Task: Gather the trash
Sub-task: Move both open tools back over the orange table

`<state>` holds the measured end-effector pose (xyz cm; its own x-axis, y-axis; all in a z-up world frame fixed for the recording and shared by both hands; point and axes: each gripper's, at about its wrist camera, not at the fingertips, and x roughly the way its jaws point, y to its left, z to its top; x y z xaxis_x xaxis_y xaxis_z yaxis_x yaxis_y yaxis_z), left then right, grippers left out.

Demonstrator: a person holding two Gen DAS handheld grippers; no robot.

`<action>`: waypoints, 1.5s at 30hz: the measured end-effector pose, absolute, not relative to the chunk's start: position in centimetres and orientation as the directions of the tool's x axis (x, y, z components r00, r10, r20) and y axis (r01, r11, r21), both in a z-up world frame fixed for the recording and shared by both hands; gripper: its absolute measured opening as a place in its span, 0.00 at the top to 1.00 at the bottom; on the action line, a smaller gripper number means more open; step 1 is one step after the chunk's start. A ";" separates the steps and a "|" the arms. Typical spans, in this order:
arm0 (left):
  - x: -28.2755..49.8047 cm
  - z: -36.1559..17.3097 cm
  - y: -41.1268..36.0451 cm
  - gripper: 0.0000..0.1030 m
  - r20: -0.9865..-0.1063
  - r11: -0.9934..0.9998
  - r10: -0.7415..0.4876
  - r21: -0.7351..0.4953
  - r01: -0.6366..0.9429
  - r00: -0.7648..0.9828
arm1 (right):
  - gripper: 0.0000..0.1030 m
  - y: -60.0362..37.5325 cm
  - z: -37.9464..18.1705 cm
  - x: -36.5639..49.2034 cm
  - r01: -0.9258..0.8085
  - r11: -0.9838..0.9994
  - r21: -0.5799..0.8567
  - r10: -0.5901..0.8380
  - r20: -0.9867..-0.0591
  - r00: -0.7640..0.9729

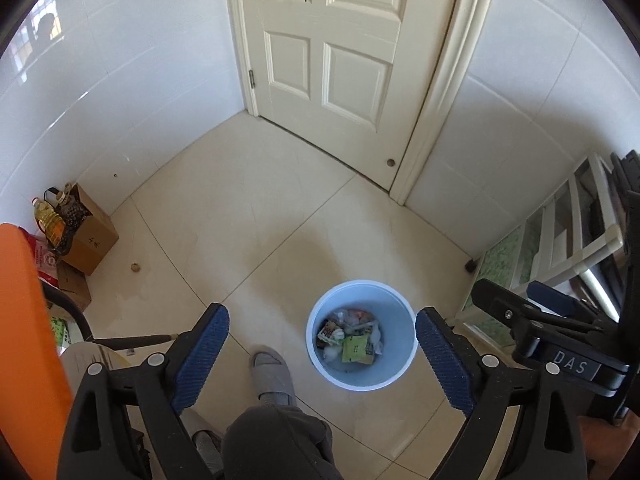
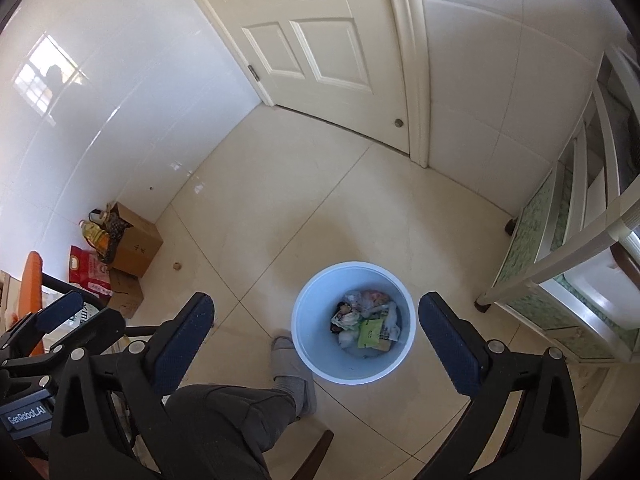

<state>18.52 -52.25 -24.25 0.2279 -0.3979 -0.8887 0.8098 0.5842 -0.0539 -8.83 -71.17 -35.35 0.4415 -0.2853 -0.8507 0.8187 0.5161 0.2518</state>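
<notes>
Both grippers hang over the floor, jaws spread wide, nothing between the pads. Below and ahead of the left gripper (image 1: 322, 354), toward its right finger, sits the pale blue bin (image 1: 362, 378), wrappers (image 1: 352, 338) heaped inside. For the right gripper (image 2: 316, 346) the bin sits squarely between its fingers. A grey slipper (image 1: 272, 372) stands just left of the bin.

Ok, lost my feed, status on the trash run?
Left tongs open, empty. Right tongs open, empty. Trash lies in the blue bin, below both. Slippered foot beside bin, nothing blocking.
</notes>
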 end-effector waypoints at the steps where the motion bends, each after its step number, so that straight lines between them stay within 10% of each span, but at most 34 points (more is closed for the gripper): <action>1: 18.2 -23.6 -51.5 0.11 -0.883 0.585 -0.408 -0.057 0.809 0.233 | 0.00 -70.8 -35.0 -8.7 0.814 0.524 0.249 -0.288 -0.848 0.445; 25: 11.9 -7.2 -21.7 0.03 -0.601 0.747 -0.584 -0.132 0.652 0.546 | 0.00 -53.0 -17.4 -1.1 0.559 0.814 0.156 -0.353 -0.631 0.690; 45: 0.3 -4.2 -1.5 0.02 -0.450 0.950 -0.312 -0.168 0.264 0.837 | 0.00 -33.5 -10.9 8.6 0.181 0.983 0.029 -0.141 -0.506 0.851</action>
<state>0.32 -1.49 -4.19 0.8368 -0.3119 -0.4499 0.2639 0.9499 -0.1678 8.59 -33.51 -10.90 0.8507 -0.1410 -0.5064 0.1805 0.9831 0.0295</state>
